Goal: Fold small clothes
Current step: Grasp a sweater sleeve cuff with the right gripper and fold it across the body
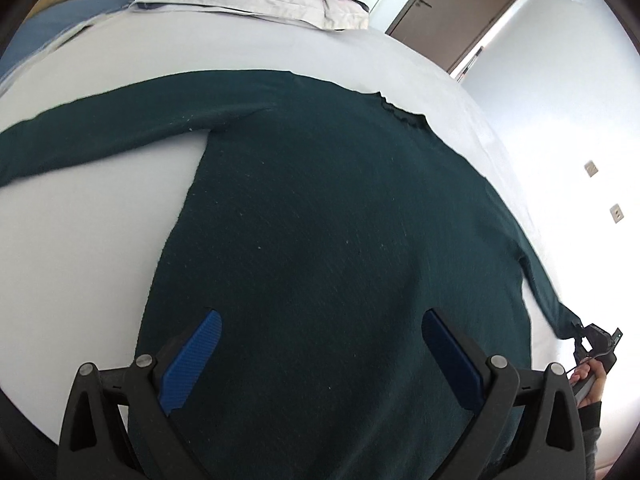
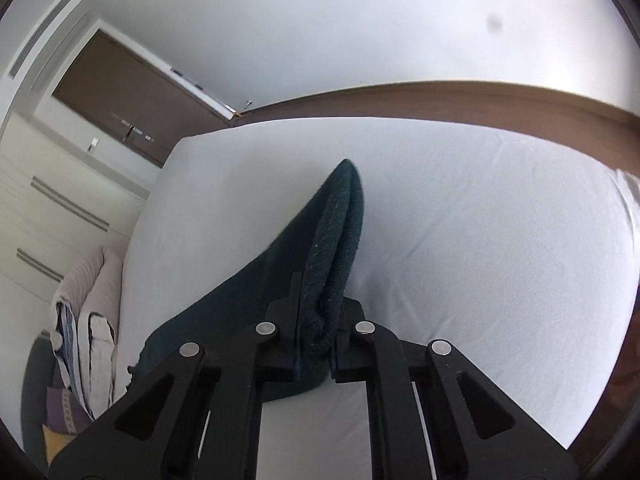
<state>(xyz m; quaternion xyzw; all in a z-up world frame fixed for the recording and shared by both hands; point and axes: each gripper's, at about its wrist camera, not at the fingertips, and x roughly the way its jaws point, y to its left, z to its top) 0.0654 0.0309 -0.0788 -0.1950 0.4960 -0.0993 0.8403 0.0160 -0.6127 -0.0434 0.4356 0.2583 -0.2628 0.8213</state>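
The dark green knitted long-sleeved sweater (image 1: 320,220) lies spread flat on the white-sheeted bed (image 1: 80,240), its body directly under your left gripper (image 1: 320,348) and one sleeve stretched towards the bed's left edge. Your left gripper's blue-padded fingers (image 1: 192,356) stand wide apart above the fabric, holding nothing. Your right gripper (image 2: 316,336) pinches the ribbed cuff (image 2: 328,280) of the other sleeve, jaws pressed tight on the knit, the sleeve lifted off the sheet near the bed's right edge. Folded pale bedding (image 1: 256,0) sits at the far edge.
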